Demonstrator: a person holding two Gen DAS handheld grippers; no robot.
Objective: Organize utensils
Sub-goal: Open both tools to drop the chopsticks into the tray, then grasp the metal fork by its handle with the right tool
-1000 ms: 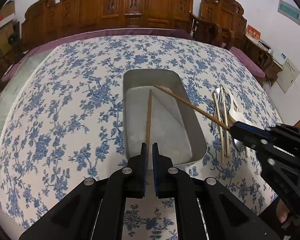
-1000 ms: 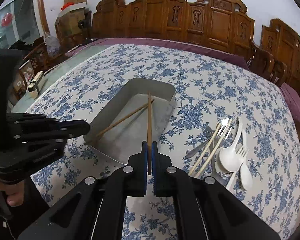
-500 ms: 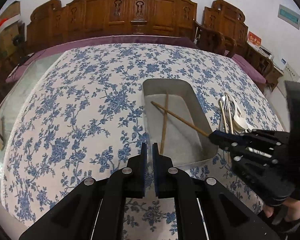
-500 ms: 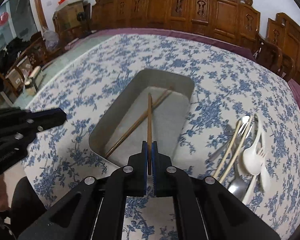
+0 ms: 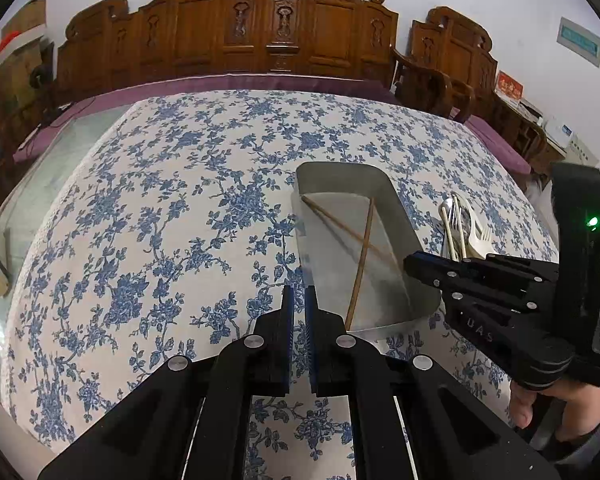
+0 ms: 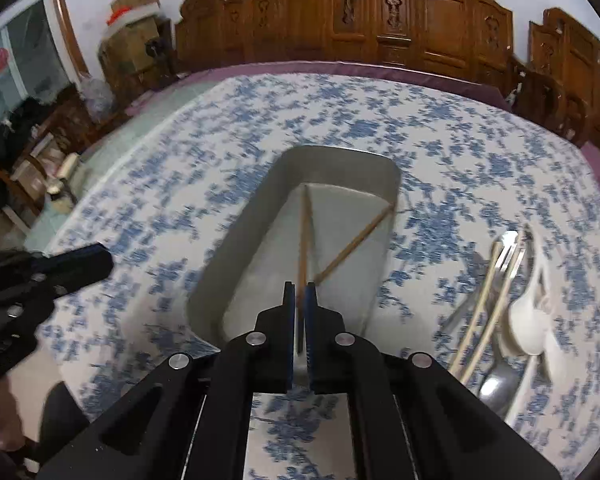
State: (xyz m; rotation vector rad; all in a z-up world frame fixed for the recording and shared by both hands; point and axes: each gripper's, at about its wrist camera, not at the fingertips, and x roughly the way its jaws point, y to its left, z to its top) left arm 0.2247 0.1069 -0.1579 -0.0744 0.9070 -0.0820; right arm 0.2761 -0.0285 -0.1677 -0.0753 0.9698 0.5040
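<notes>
Hovering over the near end of the tray (image 6: 236,240), the right gripper (image 6: 300,300) has its jaws just cracked apart, having just been opening; one chopstick (image 6: 302,240) runs from between the fingers toward 12 o'clock, its far tip at the tray's far wall. Motion blur makes it unclear whether the pads still touch it. Second chopstick (image 6: 358,240) lies in the tray, crossing the first near the jaws and pointing to 1 o'clock, tip at the far right corner. Loose utensil pile (image 6: 508,300) (white plastic spoon and fork, metal spoon, pale chopsticks) sits on the floral tablecloth (image 6: 460,152) at 3 o'clock of the tray, apart from it.

Left gripper (image 5: 299,312) is closed, nothing between its fingers, over bare cloth just off the tray's left near corner; tray (image 5: 404,216) lies at its 1 o'clock, both chopsticks crossed inside. Right gripper shows in the left view at 3 o'clock, held by a hand (image 5: 560,404).
</notes>
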